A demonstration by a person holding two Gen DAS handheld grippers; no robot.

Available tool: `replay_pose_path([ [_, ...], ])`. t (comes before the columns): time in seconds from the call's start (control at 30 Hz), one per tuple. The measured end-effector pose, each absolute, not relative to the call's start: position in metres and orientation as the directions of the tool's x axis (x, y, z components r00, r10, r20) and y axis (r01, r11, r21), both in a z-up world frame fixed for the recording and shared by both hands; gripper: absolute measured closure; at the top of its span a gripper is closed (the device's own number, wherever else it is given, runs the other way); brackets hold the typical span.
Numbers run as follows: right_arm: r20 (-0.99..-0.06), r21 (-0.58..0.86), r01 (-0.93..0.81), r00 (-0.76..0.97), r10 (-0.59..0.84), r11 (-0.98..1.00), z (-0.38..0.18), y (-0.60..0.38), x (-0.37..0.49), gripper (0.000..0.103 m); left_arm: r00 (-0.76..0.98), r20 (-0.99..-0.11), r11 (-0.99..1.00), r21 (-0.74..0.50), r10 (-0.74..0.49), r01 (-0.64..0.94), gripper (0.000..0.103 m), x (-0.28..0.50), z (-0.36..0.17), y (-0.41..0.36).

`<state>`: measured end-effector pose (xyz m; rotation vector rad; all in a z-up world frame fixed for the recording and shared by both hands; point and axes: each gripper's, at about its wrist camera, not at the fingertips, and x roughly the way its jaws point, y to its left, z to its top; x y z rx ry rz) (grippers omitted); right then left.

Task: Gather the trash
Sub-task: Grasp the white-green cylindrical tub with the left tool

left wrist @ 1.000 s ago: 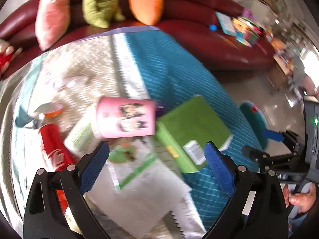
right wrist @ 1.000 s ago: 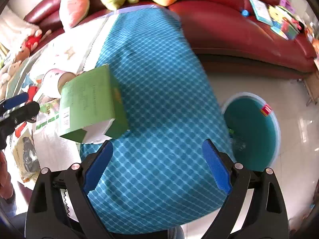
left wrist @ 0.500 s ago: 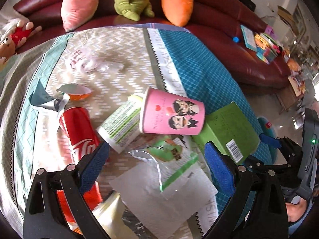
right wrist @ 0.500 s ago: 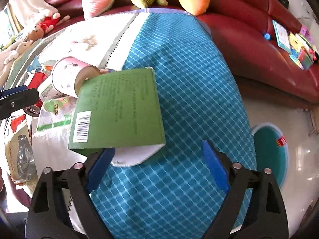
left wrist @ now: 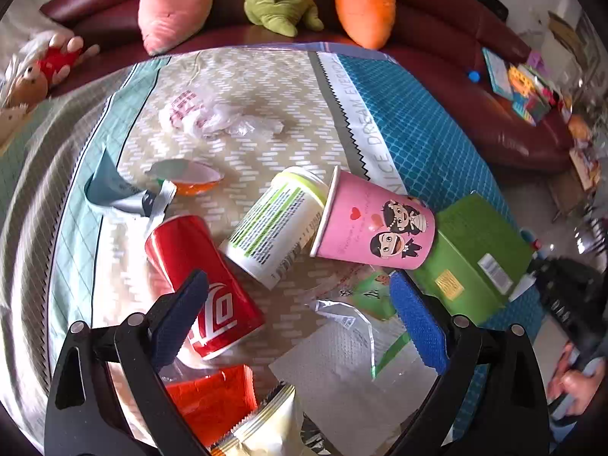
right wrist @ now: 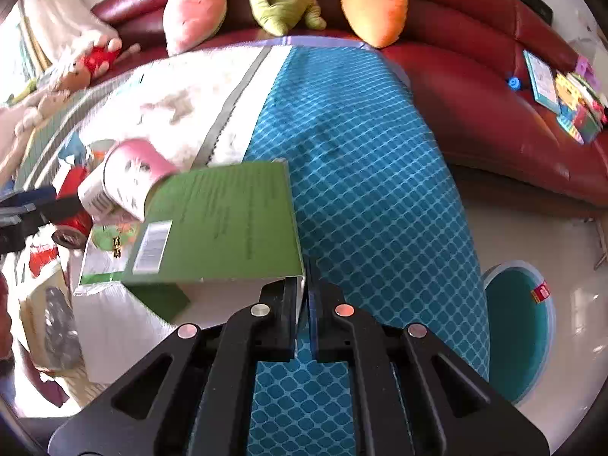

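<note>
While your left gripper point(left wrist: 296, 319) hovers wide open and empty over the red can point(left wrist: 201, 285), your right gripper point(right wrist: 305, 304) has its jaws pinched on the green box's point(right wrist: 224, 224) near corner (thin purchase); next, lift it toward the teal bin point(right wrist: 516, 326).

L open, R closed.
My left gripper point(left wrist: 296, 319) hangs w/ jaws spread wide, blue pads point(left wrist: 416, 323) apart, nothing between. My right gripper point(right wrist: 306, 296) has jaws pressed nearly together, tips pinching a thin edge. My right hand point(left wrist: 575, 387) grips its handle, lower right.
</note>
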<state>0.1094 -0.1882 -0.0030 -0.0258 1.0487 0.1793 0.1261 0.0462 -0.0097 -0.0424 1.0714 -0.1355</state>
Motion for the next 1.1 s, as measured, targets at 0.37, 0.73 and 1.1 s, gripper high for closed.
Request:
replay_pose_path([
  [0.37, -0.868, 0.030, -0.128, 0.489, 0.089, 0.991, 0.014, -0.209, 0.107, 0.099, 0.531, -0.844, 0.983, 0.022, -0.080, 0.183, 0.013, 0.142, 0.001, 0.062],
  [0.73, -0.888, 0.003, -0.117, 0.457, 0.056, 0.993, 0.019, -0.197, 0.116, 0.098, 0.371, -0.915, 0.890, 0.028, -0.160, 0.455, 0.044, 0.175, -0.026, 0.057],
  [1.1, -0.893, -0.021, -0.089, 0.450, 0.021, 0.996, 0.019, -0.196, 0.123, 0.098, 0.316, -0.936, 0.890, 0.005, -0.157, 0.455, 0.052, 0.189, -0.069, 0.039],
])
